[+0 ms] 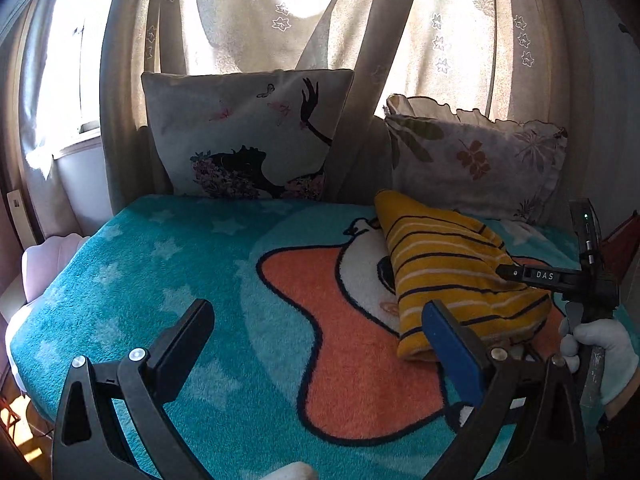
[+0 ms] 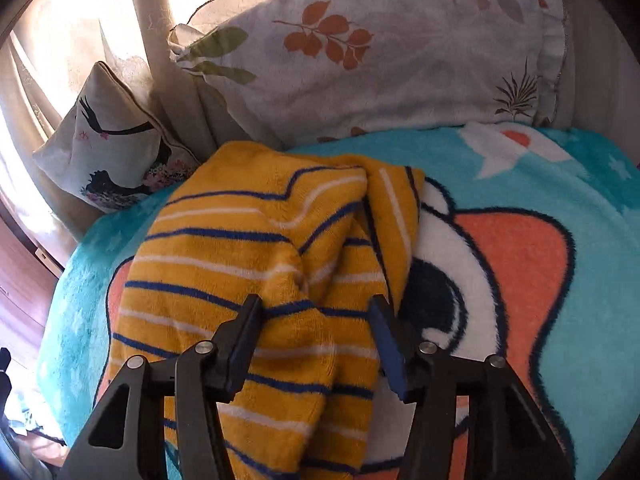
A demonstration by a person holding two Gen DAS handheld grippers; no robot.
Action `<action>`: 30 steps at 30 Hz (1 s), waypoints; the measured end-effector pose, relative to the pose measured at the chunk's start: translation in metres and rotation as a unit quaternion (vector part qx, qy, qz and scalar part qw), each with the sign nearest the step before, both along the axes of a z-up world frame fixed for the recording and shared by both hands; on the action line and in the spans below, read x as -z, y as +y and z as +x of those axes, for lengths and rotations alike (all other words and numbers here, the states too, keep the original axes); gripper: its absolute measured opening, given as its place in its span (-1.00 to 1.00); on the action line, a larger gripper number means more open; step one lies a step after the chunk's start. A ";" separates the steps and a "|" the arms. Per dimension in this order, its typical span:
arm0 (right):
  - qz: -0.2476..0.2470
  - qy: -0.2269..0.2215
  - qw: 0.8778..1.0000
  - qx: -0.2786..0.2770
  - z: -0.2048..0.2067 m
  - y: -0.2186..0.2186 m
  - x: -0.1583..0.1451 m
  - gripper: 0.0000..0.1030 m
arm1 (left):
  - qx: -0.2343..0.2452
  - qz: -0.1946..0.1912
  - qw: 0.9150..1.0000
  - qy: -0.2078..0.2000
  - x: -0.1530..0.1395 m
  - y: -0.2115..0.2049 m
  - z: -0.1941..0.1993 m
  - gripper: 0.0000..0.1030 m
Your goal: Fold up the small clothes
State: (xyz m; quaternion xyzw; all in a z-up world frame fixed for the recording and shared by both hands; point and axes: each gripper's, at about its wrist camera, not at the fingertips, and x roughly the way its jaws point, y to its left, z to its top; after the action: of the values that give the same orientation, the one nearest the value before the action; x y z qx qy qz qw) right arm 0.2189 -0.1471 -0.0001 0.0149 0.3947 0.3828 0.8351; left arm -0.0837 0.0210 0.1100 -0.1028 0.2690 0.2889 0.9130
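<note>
A yellow garment (image 1: 452,264) with blue and white stripes lies bunched on the turquoise cartoon blanket (image 1: 160,264), right of centre. My left gripper (image 1: 316,312) hovers open over the blanket with nothing between its fingers; its blue-padded right finger (image 1: 448,340) stands just in front of the garment's near edge. In the right wrist view the garment (image 2: 260,240) fills the middle, and my right gripper (image 2: 316,306) straddles a fold of it with the jaws half apart and the pads not pressing. A white-gloved hand (image 1: 600,344) holds the right gripper at the right edge.
A cushion with a dark silhouette print (image 1: 248,136) and a leaf-print frilled pillow (image 1: 476,156) lean against pale curtains (image 1: 260,12) at the back. The blanket (image 2: 580,200) drops away at the left edge, beside a sunlit window.
</note>
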 end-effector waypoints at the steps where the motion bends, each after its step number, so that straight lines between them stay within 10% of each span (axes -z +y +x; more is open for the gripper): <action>1: 0.009 -0.002 1.000 0.005 -0.003 -0.007 0.000 0.13 | -0.001 0.003 1.000 0.001 0.001 0.001 0.000 1.00; 10: 0.057 -0.073 0.995 0.045 -0.073 -0.053 -0.017 0.27 | 0.013 0.000 0.999 0.037 0.019 -0.006 0.016 1.00; 17: -0.010 -0.146 0.989 0.032 -0.133 -0.048 -0.001 0.39 | 0.047 -0.029 0.996 0.071 0.035 -0.022 0.030 1.00; 30: -0.035 -0.157 0.985 0.062 -0.148 -0.064 0.012 0.42 | 0.094 -0.049 0.990 0.096 0.045 -0.055 0.041 1.00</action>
State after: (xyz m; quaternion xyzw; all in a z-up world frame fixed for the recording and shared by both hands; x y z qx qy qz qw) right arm 0.0713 -0.2109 -0.0121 -0.0501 0.2706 0.3141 0.9086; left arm -0.0428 -0.0343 0.0655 -0.0932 0.3775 0.1967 0.9001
